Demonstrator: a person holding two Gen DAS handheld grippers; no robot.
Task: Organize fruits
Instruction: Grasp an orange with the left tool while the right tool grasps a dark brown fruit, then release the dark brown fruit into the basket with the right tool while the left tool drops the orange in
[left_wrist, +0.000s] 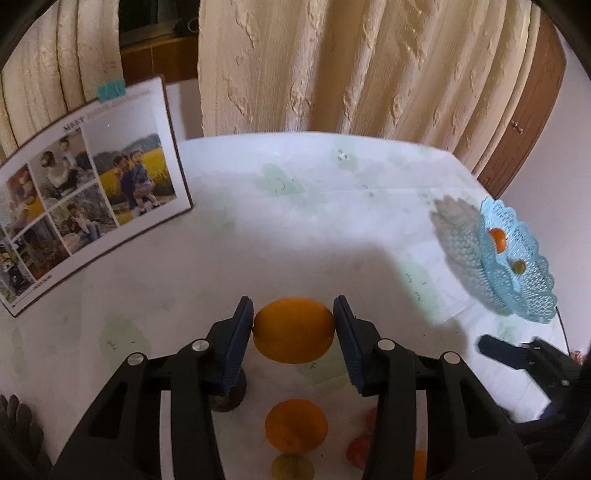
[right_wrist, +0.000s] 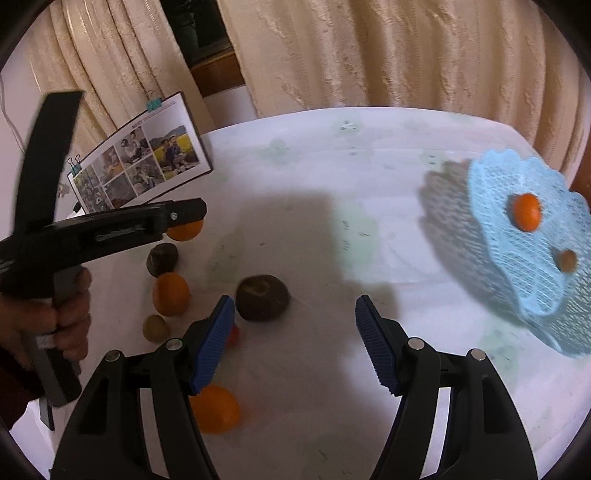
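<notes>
My left gripper (left_wrist: 294, 325) is shut on an orange (left_wrist: 294, 330), its blue pads pressing both sides just above the white tablecloth; in the right wrist view that orange (right_wrist: 184, 230) peeks out under the left gripper (right_wrist: 184, 218). My right gripper (right_wrist: 295, 321) stands open with nothing between its fingers. A dark brown fruit (right_wrist: 263, 298) lies just beyond its left finger. The light blue lace basket (right_wrist: 491, 192) at the right holds a small orange fruit (right_wrist: 526, 211) and a small brown one (right_wrist: 567, 260). The basket (left_wrist: 532, 291) also shows in the left wrist view.
Loose fruit lies on the table: an orange (right_wrist: 170, 293), a dark fruit (right_wrist: 162, 258), a greenish one (right_wrist: 156, 328), another orange (right_wrist: 216, 408). A photo board (right_wrist: 144, 162) leans at the back left. A cream curtain (right_wrist: 369, 55) hangs behind the table's far edge.
</notes>
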